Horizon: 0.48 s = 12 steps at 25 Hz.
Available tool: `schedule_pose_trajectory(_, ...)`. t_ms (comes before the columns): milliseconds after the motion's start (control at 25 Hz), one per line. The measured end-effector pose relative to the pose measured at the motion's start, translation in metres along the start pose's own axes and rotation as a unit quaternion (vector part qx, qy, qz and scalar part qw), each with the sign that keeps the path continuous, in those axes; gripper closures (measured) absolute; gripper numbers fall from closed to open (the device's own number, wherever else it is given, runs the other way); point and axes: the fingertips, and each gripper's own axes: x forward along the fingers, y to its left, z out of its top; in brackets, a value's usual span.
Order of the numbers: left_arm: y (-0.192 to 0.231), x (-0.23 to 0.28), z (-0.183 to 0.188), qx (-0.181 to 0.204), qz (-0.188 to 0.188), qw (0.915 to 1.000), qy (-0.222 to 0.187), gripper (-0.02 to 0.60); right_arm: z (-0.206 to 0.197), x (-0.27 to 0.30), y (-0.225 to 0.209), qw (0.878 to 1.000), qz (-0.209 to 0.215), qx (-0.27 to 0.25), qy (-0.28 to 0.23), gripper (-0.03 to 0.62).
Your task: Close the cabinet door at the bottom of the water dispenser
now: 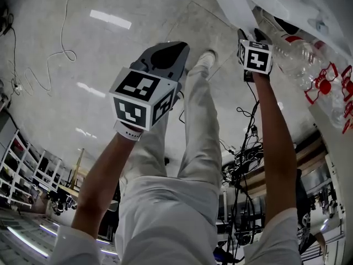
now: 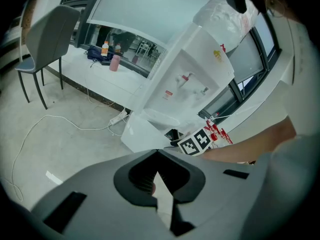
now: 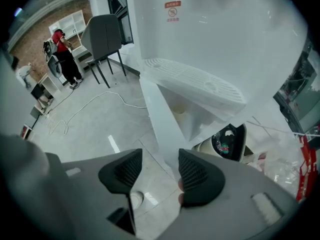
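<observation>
The white water dispenser (image 2: 192, 79) stands at the right, a plastic bag (image 2: 225, 14) over its top. Its bottom cabinet door (image 3: 159, 111) hangs open, and a cup and a dark object (image 3: 227, 143) show inside the cabinet. My right gripper (image 3: 160, 156) is open, and the door's free edge runs down between its jaws. In the head view the right gripper (image 1: 251, 36) reaches up to the white door panel (image 1: 229, 4). My left gripper (image 1: 175, 49) hangs over the floor beside the person's legs, away from the door. Its jaws (image 2: 157, 151) are shut on nothing.
A grey chair (image 2: 47, 34) stands at the left, and a white cable (image 2: 60, 119) runs over the floor to a power strip (image 2: 117, 118). A clear bottle (image 1: 300, 59) lies by the dispenser. Black cables (image 1: 242, 148) pile up behind my feet. A person in red (image 3: 62, 54) stands far off.
</observation>
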Motion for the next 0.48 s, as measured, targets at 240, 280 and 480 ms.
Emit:
schedule_pose_trajectory(240,-0.009,0.002,0.007,0.006,0.001,1.0,-0.003,0.581,0.009,0.005,-0.023,1.0,-0.009,0.005,-0.005,0.355)
schedule_pose_trajectory(280,-0.01,0.003,0.008,0.006,0.002,1.0,-0.005,0.58,0.011,0.005,-0.028,1.0,-0.01,0.008,-0.007,0.355)
schedule_pose_trajectory(480,-0.014,0.008,0.011,0.008,0.003,0.9999,-0.006,0.581,0.022,0.01,-0.051,1.0,-0.018,0.018,-0.01,0.355)
